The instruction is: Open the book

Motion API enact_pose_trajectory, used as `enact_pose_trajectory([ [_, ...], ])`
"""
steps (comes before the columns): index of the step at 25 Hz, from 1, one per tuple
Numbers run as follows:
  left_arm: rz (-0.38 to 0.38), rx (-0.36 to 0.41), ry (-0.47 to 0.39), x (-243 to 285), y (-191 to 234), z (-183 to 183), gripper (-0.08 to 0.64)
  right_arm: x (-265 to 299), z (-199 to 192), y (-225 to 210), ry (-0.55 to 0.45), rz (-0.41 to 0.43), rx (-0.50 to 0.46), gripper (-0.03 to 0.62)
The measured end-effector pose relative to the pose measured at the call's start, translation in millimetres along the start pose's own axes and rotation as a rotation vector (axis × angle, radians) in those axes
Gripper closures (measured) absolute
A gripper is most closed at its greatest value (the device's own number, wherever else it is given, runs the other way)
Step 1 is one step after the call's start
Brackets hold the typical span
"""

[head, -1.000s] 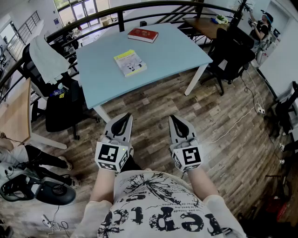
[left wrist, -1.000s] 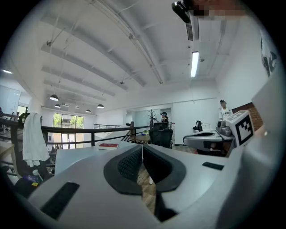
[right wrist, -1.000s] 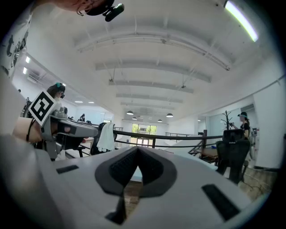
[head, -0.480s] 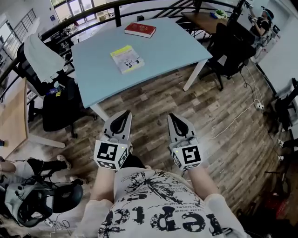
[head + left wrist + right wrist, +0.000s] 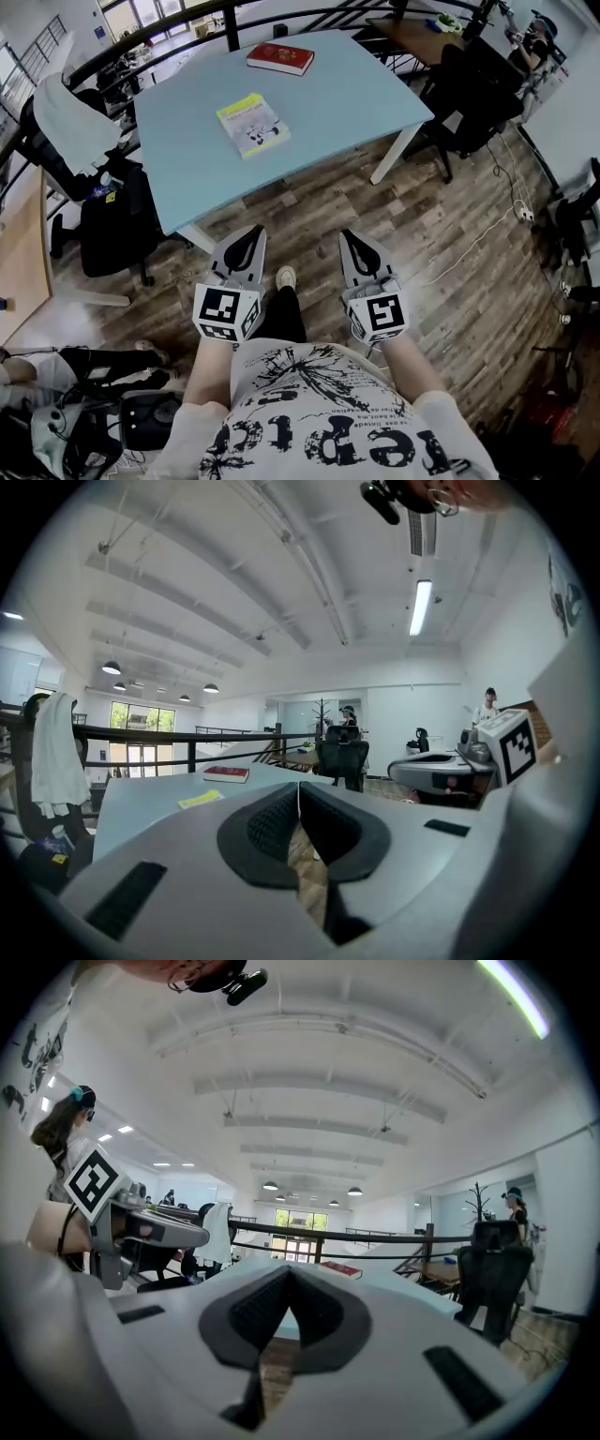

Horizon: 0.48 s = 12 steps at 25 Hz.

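Note:
A yellow-and-white book (image 5: 252,125) lies closed near the middle of the light blue table (image 5: 337,103). A red book (image 5: 280,58) lies closed at the table's far edge. My left gripper (image 5: 253,232) and right gripper (image 5: 352,237) are held side by side over the wooden floor, short of the table's near edge, both shut and empty. In the left gripper view the shut gripper (image 5: 299,786) points at the table, with the red book (image 5: 226,773) and the yellow book (image 5: 201,800) ahead. The right gripper (image 5: 288,1270) also points at the table and the red book (image 5: 339,1269).
Black office chairs (image 5: 112,220) stand left of the table, one draped with a white cloth (image 5: 67,117). Another black chair (image 5: 469,98) stands at the right. A wooden desk (image 5: 17,258) is at the far left, a railing (image 5: 187,26) runs behind the table, and a cable (image 5: 473,246) lies on the floor.
The table has come closer in the head view and both grippers have advanced toward it, still shut. A shoe now shows on the floor between the two grippers.

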<state>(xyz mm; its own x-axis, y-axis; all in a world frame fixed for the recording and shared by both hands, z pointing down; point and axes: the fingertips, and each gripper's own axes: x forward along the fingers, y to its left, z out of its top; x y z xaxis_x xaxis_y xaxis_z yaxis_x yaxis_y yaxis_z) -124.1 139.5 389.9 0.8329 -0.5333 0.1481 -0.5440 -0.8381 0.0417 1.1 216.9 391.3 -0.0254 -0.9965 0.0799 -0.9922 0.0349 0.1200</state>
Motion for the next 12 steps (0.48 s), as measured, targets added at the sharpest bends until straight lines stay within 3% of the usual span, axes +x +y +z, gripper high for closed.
enact_pose_trajectory([
  [12, 0.021, -0.032, 0.004, 165.2, 119.0, 26.5, 0.539, 196.1, 3.9, -80.3, 0.034, 0.041, -0.023, 0.581],
])
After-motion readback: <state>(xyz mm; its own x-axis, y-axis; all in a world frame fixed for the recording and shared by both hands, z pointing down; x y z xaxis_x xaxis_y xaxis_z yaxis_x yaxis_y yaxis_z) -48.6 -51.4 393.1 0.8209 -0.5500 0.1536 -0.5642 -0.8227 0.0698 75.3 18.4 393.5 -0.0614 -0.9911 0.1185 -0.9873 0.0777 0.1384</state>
